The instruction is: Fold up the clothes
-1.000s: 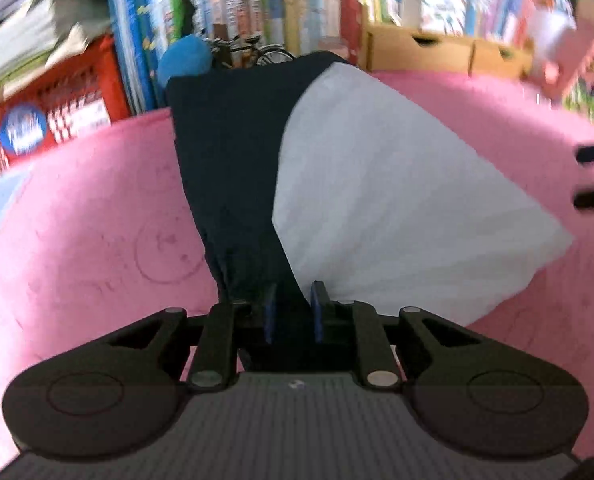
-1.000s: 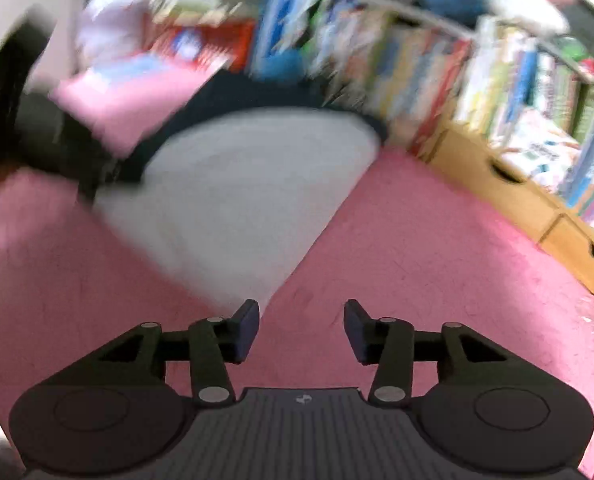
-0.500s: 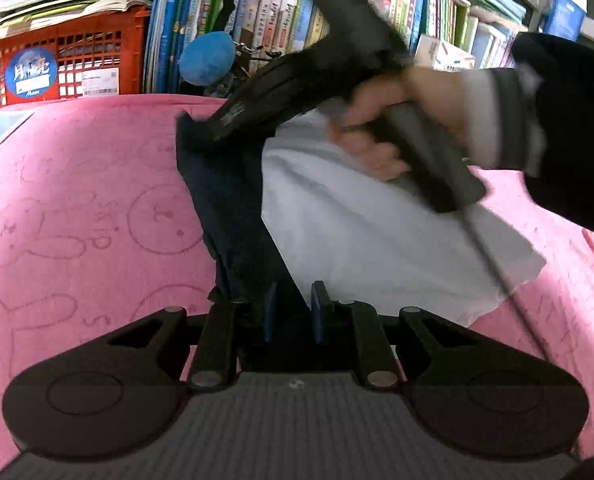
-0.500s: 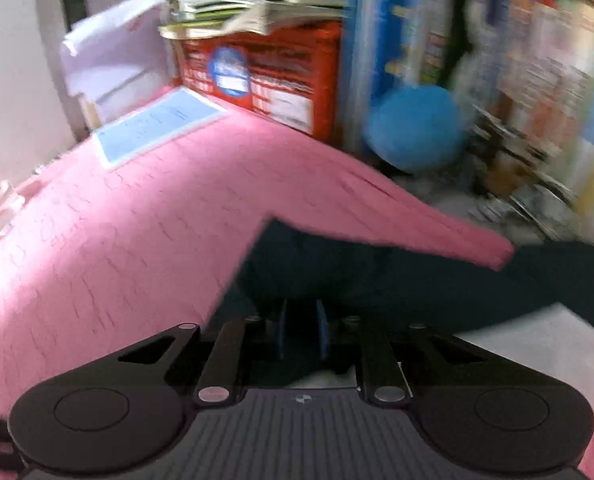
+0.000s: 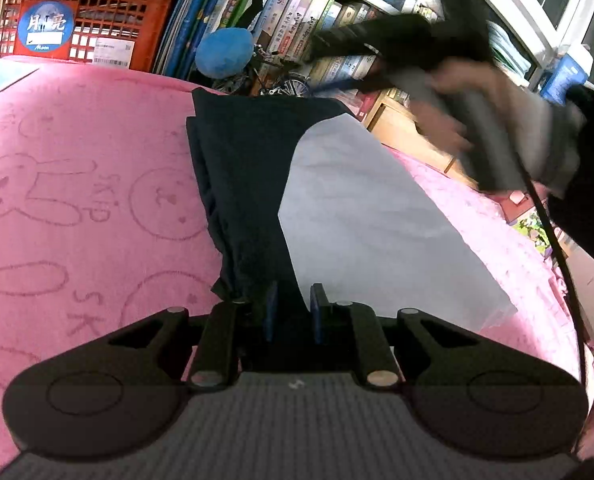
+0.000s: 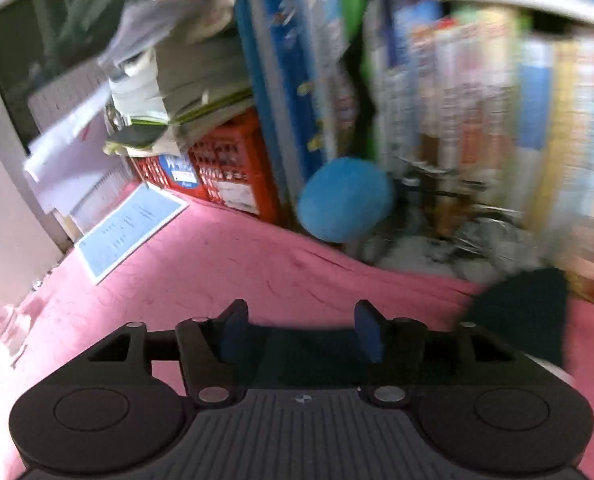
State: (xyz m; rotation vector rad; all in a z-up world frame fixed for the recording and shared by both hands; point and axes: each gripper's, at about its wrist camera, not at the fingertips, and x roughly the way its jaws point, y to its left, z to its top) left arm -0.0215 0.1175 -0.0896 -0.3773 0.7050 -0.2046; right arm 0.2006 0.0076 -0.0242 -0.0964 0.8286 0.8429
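Your pink blanket covers the whole work surface, and on it the shirt lies flat with its long axis running from your left tongs away toward the bookshelf: navy sleeve and shoulder on the left, pale body spreading to the right. Your left tongs are narrow and pinch the near navy end, so that corner is already yours. Your right tongs are opening, the blue pads apart, with dark cloth low between them but not pressed; they sit at the far navy edge, and a navy flap shows just right of them. In the left view your right hand hovers, blurred, above the far right of the shirt. As I judge it, the coming move turns on this: the unfolded pale half lies to the right of the left tongs, nearer your right hand, so the right side should take it across the long axis. Readable writing: the red crate carries a round blue label with two Chinese characters and "Moon" beneath; the blanket's rabbit drawings have letters that look like "SKIP". The book spines and the blue sheet are too blurred to read. A blue ball sits by the shelf.
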